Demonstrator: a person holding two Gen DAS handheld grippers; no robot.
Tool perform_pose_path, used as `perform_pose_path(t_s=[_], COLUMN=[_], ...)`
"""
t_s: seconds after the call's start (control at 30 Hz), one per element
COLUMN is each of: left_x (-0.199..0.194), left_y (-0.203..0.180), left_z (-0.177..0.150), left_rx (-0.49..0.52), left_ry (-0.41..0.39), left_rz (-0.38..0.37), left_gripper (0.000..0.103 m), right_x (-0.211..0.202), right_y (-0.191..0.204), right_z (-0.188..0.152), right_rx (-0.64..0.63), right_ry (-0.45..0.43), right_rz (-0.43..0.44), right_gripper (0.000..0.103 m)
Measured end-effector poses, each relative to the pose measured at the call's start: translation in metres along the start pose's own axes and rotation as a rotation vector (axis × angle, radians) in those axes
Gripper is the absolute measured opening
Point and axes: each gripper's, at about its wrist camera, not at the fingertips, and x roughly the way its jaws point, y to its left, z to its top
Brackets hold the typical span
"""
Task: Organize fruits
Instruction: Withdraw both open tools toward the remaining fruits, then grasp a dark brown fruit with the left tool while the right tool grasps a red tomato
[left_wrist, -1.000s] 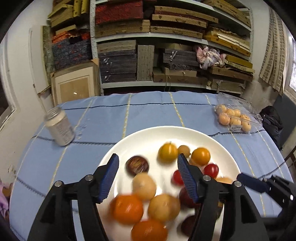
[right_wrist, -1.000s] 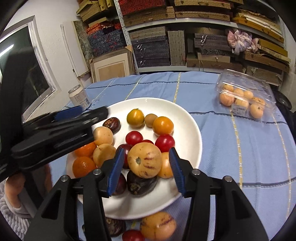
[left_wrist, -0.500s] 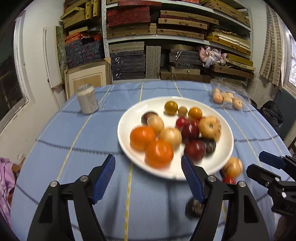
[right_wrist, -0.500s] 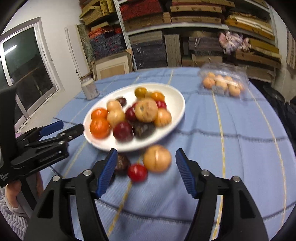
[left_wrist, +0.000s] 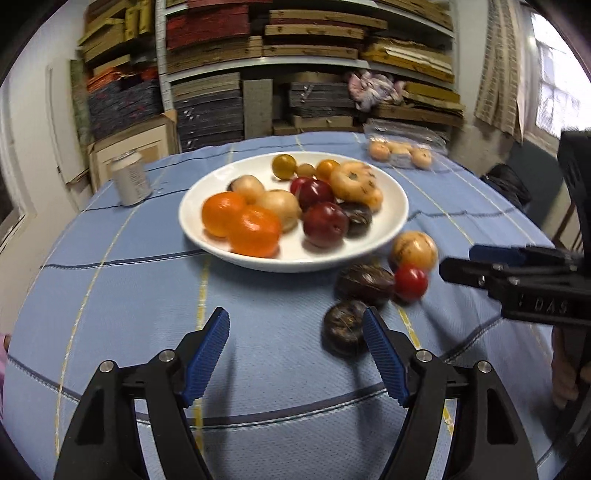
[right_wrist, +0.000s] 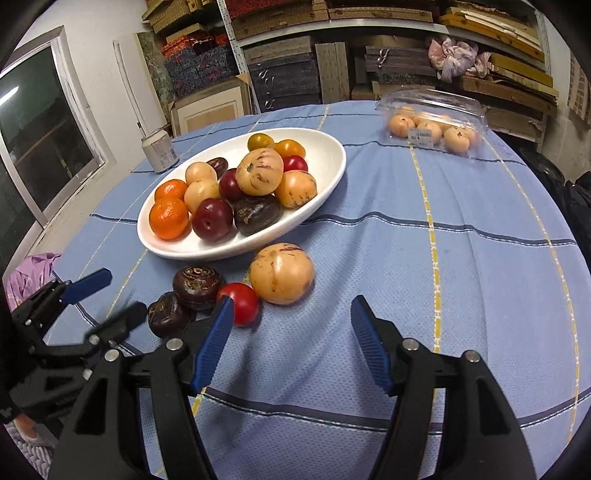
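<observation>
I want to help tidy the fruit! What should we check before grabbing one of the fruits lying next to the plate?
1. Left gripper open and empty: ok.
2. Right gripper open and empty: ok.
3. Loose fruits in view on the tablecloth: pale striped fruit, red fruit, two dark fruits: ok.
4. Loose fruits spaced apart for a clean grab: not ok, they touch each other.
5. Room left on the white plate: ok, bare patch at its far side.
6. Gripper lined up on a fruit: not ok.
</observation>
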Motion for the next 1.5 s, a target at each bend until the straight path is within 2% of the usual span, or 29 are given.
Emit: perform_pose_path(t_s=[0.2,0.4,0.43,0.47,0.53,0.63,0.83,0.93,1.0,1.07,1.33,1.37,1.4,1.5], left_x=[0.007,0.03,0.034,0.039,0.04,0.038,0.02,0.011,0.007,0.006,0.007,0.008,0.008,0.005], left_y=[-0.013,-0.026,-0.026,-0.024,-0.02,-0.016,-0.001,0.012,0.017,0.019,0.014,0.013,0.013,0.015], left_z=[0.0,0.007,0.008,0.009,0.009,0.007,0.0,0.001,0.003,0.004,0.005,0.006,0.007,0.012], left_rx=[0.043,0.062,0.054,0.039,0.018,0.001,-0.006,-0.05,-0.069,-0.075,-0.067,-0.068,-0.07,-0.082], left_ry=[0.017,0.092,0.104,0.125,0.129,0.128,0.11,0.089,0.075,0.073,0.074,0.073,0.07,0.059], left_rz=[-0.047,-0.111,-0.119,-0.136,-0.138,-0.16,-0.087,-0.085,-0.084,-0.084,-0.092,-0.093,-0.093,-0.091], left_gripper=[0.075,0.075,0.069,0.053,0.043,0.04,0.04,0.04,0.04,0.04,0.04,0.04,0.04,0.04], right_x=[-0.001,0.004,0.005,0.006,0.007,0.01,0.012,0.018,0.021,0.024,0.039,0.039,0.039,0.037], right_y=[0.0,0.005,0.005,0.005,0.004,0.004,0.015,0.017,0.018,0.019,0.025,0.026,0.026,0.025], right_z=[0.001,-0.001,-0.001,-0.002,-0.002,-0.004,-0.007,-0.009,-0.01,-0.009,0.003,0.003,0.003,0.003], right_rx=[-0.006,-0.031,-0.03,-0.029,-0.021,-0.014,-0.034,-0.028,-0.021,-0.011,0.033,0.035,0.029,0.027], right_ry=[0.002,0.036,0.038,0.04,0.044,0.053,0.047,0.065,0.07,0.08,0.075,0.072,0.07,0.089], right_rz=[0.004,0.017,0.02,0.021,0.023,0.032,0.046,0.05,0.053,0.074,0.1,0.092,0.078,0.136], right_gripper=[0.066,0.066,0.066,0.066,0.066,0.066,0.066,0.059,0.048,0.041,0.039,0.036,0.028,0.028])
